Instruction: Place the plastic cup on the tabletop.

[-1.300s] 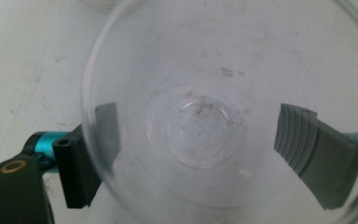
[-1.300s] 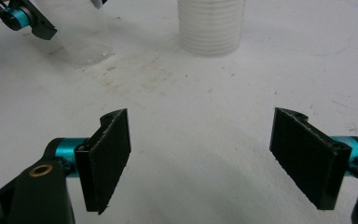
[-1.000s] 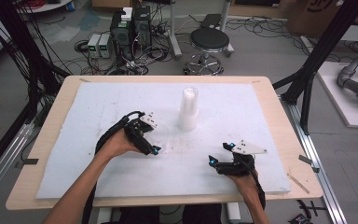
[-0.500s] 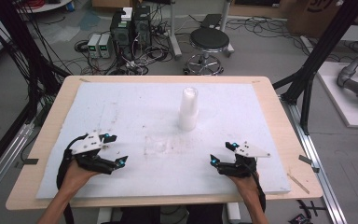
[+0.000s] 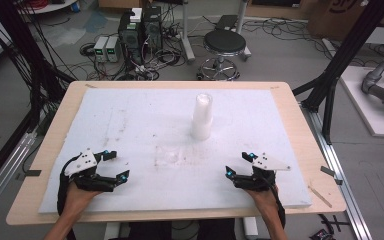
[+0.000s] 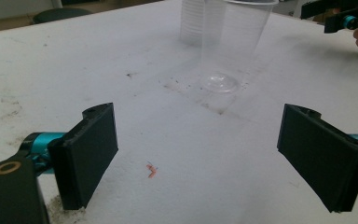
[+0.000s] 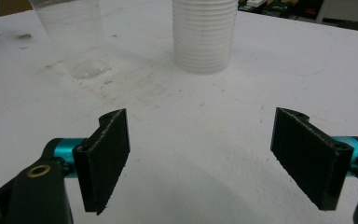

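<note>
Cups: one clear cup (image 5: pixel 172 154) mid-desk, one cup stack (image 5: pixel 201 117) behind it.
Your left gripper (image 5: pixel 116 167): wide, empty, near front-left corner.
Your right gripper (image 5: pixel 236 166): wide, empty, near front-right corner.

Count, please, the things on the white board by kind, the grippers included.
Stack of clear cups: 1
Single clear cup: 1
Grippers, both open and empty: 2, left gripper, right gripper
Total: 4
</note>
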